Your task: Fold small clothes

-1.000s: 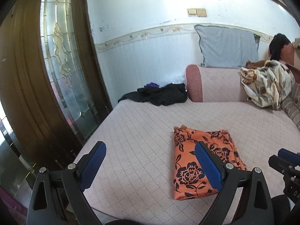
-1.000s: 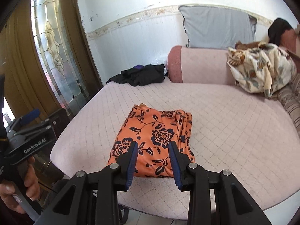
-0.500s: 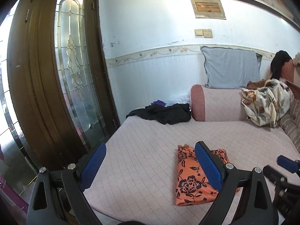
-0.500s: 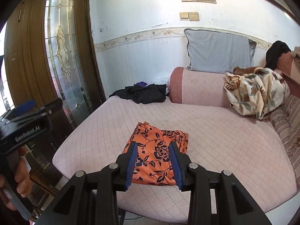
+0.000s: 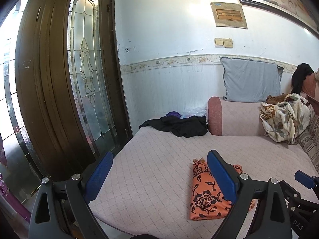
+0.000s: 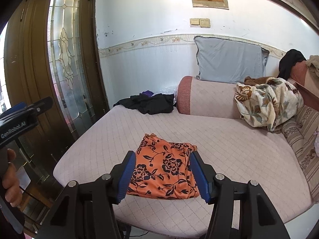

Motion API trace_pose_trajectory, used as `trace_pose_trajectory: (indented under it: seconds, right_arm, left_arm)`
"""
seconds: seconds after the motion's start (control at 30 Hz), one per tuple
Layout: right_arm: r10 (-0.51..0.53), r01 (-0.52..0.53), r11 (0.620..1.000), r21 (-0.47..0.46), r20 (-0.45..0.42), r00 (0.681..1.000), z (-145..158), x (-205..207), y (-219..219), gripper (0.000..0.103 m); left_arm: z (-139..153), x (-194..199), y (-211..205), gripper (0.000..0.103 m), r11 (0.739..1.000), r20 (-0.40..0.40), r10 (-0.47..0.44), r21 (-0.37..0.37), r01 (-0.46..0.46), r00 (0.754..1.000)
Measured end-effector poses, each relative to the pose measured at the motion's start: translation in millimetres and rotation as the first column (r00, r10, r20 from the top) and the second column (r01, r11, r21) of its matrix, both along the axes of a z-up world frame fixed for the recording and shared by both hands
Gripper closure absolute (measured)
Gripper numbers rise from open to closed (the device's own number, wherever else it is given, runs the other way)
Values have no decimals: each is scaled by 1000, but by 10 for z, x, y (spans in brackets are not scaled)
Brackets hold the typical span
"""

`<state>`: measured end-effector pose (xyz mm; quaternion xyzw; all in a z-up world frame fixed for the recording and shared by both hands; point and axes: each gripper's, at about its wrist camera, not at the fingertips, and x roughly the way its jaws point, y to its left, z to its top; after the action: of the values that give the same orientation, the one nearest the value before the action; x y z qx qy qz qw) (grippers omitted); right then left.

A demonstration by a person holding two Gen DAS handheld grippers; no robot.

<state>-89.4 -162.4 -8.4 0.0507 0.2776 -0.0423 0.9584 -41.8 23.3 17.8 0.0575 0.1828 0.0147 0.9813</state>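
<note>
A folded orange cloth with black flowers (image 6: 165,169) lies flat near the front edge of the pink quilted bed (image 6: 229,145). My right gripper (image 6: 162,176) hovers above and in front of it, its jaws opening, with nothing held between them. In the left wrist view the same orange cloth (image 5: 205,195) shows partly behind the right blue finger (image 5: 221,177). My left gripper (image 5: 159,176) is wide open and empty, off to the cloth's left. The left gripper's body, held in a hand, appears at the left edge of the right wrist view.
A heap of black clothes (image 6: 147,102) lies at the bed's far left corner. A pink bolster (image 6: 207,97), a grey pillow (image 6: 229,61) and a crumpled floral blanket (image 6: 267,103) sit at the back right. A wooden door with leaded glass (image 5: 87,91) stands left.
Both grippers have risen and drawn back, so the folded cloth looks smaller and lower. The right gripper's jaws have spread wider. The cloth has not moved.
</note>
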Motion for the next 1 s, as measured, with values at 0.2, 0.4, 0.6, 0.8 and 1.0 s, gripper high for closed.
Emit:
trace_pose_trajectory:
  seconds: [0.2, 0.4, 0.6, 0.8, 1.0]
  right_arm:
    - [-27, 27, 1000, 16, -11, 1000, 1, 22, -1, 43]
    - [-39, 40, 998, 44, -8, 999, 27, 33, 30, 43]
    - [-25, 26, 999, 37, -11, 1000, 38, 25, 139, 43]
    - [-20, 21, 999, 24, -4, 1000, 65, -7, 216, 43]
    - [-35, 35, 999, 22, 0, 999, 82, -29, 212, 43]
  left_arm:
    - [15, -20, 29, 7, 1000, -1, -13, -11, 13, 1000]
    - [36, -53, 77, 7, 1000, 9, -6, -17, 6, 1000]
    - [55, -99, 115, 7, 1000, 16, -16, -22, 16, 1000]
    - [80, -154, 140, 7, 999, 22, -34, -33, 34, 999]
    - [94, -190, 145, 7, 998, 23, -50, -34, 51, 998]
